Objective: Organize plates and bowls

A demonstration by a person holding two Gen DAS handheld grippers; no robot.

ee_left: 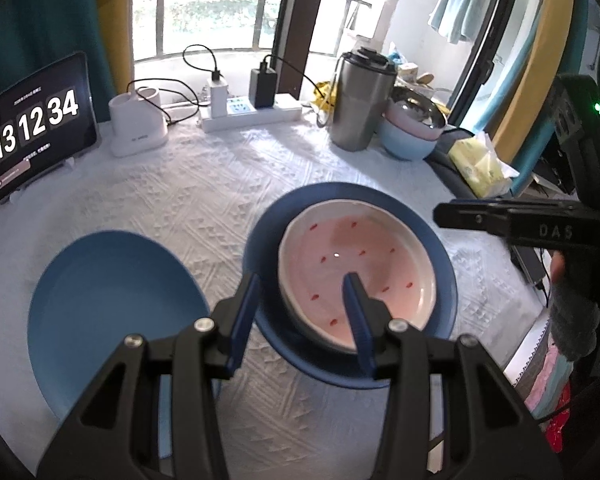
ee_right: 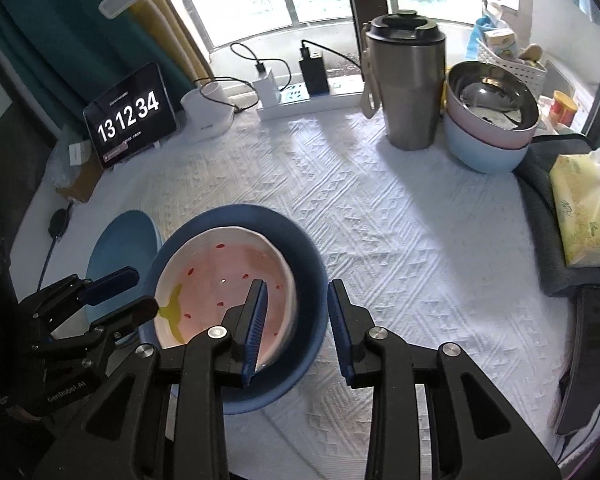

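Note:
A pink strawberry-pattern bowl (ee_left: 356,264) sits inside a dark blue plate (ee_left: 268,236); both also show in the right wrist view, the bowl (ee_right: 228,276) and the plate (ee_right: 304,248). A light blue plate (ee_left: 108,312) lies to their left, and shows in the right wrist view (ee_right: 124,240). My left gripper (ee_left: 304,292) is open, its fingers astride the near left rims of the bowl and dark plate. My right gripper (ee_right: 298,300) is open, astride the right rims of the same stack. Stacked bowls (ee_right: 488,120), steel on pink on blue, stand at the back right.
A steel tumbler (ee_right: 408,92) stands beside the stacked bowls. A tablet clock (ee_right: 130,116), a white holder (ee_right: 206,114) and a power strip (ee_right: 296,98) with chargers line the back. A tissue pack (ee_right: 584,216) lies on a dark cloth at the right edge.

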